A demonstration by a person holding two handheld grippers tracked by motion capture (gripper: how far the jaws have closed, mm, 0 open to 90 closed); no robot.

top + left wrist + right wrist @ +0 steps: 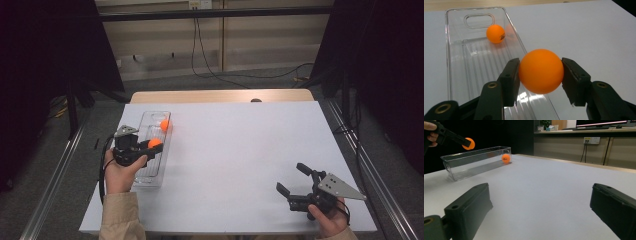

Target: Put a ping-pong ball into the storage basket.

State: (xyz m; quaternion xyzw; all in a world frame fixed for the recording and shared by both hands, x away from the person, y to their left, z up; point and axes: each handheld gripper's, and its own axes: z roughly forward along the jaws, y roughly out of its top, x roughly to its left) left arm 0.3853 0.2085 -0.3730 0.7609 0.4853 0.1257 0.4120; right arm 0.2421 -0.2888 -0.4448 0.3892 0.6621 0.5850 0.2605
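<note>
Left gripper view: left tool [541, 72] clamps 1 orange plastic ball [541, 71] above the clear plastic tray's [449, 52] near right rim; right tool [295, 182] idles released, well apart.

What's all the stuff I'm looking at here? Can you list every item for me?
Orange ball in the tray: one, orange, at the far end of the clear tray.
Held orange ball: one, orange, between the left jaws, above the tray's right wall.
Clear tray: one, transparent, long, at the table's left.
Table: one, white top with a wooden far edge.
Cables: black, on the floor beyond the table.
Left hand-held gripper: one, black, shut on the held ball.
Right hand-held gripper: one, black, jaws open, near right corner.
</note>
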